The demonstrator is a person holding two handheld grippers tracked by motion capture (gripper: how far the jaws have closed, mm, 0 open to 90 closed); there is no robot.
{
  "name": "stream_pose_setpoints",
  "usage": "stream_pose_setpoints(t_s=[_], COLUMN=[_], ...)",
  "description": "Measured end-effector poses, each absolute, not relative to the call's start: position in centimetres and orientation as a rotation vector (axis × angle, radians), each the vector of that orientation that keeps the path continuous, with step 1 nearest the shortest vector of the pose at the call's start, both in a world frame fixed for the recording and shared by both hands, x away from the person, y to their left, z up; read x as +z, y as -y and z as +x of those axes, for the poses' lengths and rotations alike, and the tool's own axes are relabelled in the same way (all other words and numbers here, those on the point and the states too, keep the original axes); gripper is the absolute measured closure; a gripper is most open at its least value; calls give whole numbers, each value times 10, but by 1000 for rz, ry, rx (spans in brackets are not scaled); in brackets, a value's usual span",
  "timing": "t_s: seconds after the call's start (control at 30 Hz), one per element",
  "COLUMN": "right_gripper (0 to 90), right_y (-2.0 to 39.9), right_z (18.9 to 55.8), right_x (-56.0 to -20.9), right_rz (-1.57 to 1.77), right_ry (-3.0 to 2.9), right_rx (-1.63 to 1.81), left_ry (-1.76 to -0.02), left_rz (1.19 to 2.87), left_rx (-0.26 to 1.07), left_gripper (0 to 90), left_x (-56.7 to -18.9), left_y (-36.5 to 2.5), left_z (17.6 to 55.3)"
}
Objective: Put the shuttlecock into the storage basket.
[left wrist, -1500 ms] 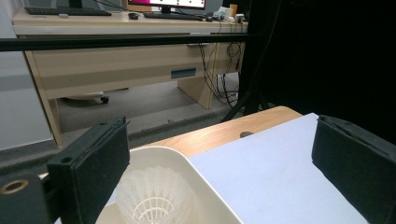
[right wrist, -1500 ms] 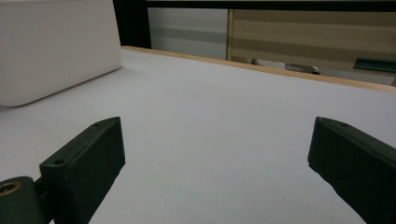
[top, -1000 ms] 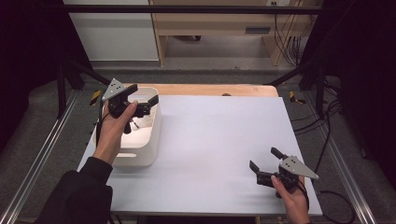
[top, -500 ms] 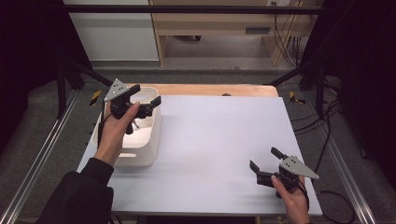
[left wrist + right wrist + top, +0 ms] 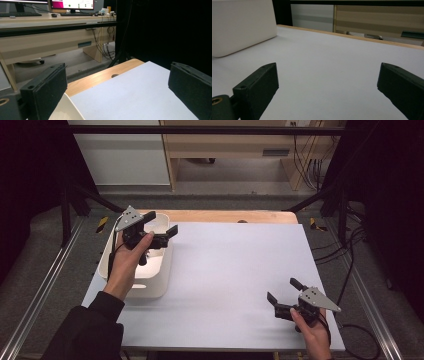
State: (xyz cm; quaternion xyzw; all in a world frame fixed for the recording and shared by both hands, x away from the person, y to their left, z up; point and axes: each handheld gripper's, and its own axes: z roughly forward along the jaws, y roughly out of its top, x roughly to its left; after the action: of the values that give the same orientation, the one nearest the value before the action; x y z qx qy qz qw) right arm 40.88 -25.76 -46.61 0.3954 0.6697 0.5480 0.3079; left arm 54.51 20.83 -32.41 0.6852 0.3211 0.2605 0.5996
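Note:
A white bin [image 5: 150, 292] stands at the table's left side. My left gripper [image 5: 161, 223] hovers over the bin's far right rim, held in a hand, open with nothing between its jaws. In the left gripper view the left gripper [image 5: 117, 85] looks out over the white table sheet [image 5: 132, 95], with a corner of the bin [image 5: 67, 110] below. My right gripper [image 5: 283, 290] rests low near the table's front right corner, open and empty. In the right gripper view the right gripper [image 5: 327, 92] points across the sheet toward the bin [image 5: 239, 25].
A wooden strip [image 5: 220, 216] runs along the table's far edge. Metal frame rails [image 5: 45, 285] flank both sides. Cables [image 5: 345, 255] lie on the floor to the right. A desk with monitors [image 5: 72, 5] stands beyond the table.
My left gripper has tilted up from the bin and shifted slightly right over its far rim. The right gripper has stayed put.

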Motion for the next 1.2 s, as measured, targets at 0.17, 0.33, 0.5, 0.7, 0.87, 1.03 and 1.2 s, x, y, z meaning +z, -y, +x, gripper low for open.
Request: stream_pose_setpoints(t_s=[0.17,0.33,0.5,0.7,0.87,1.03,1.2], right_gripper=[38,37,37,37,37,36,36], right_y=[258,258,258,258,258,258,258], right_z=[409,409,409,409,408,408,408], right_x=[-466,-466,-466,-466,-466,-466,-466], right_rz=[1044,1044,1046,1047,1048,1046,1044], right_ry=[-1768,-1768,-1768,-1768,-1767,-1765,-1765], right_rx=[1449,1449,1450,1449,1450,1448,1447], left_ry=[-727,-710,-698,-680,-667,-658,-644], left_rz=[1589,1595,1595,1599,1597,1601,1600], left_rx=[594,585,576,565,552,541,529], left_gripper=[19,18,18,18,18,18,18], left_x=[-323,-322,-322,-321,-320,-320,-319], left_y=[-203,-197,-192,-185,-179,-174,-168], left_z=[542,539,537,534,531,528,523])
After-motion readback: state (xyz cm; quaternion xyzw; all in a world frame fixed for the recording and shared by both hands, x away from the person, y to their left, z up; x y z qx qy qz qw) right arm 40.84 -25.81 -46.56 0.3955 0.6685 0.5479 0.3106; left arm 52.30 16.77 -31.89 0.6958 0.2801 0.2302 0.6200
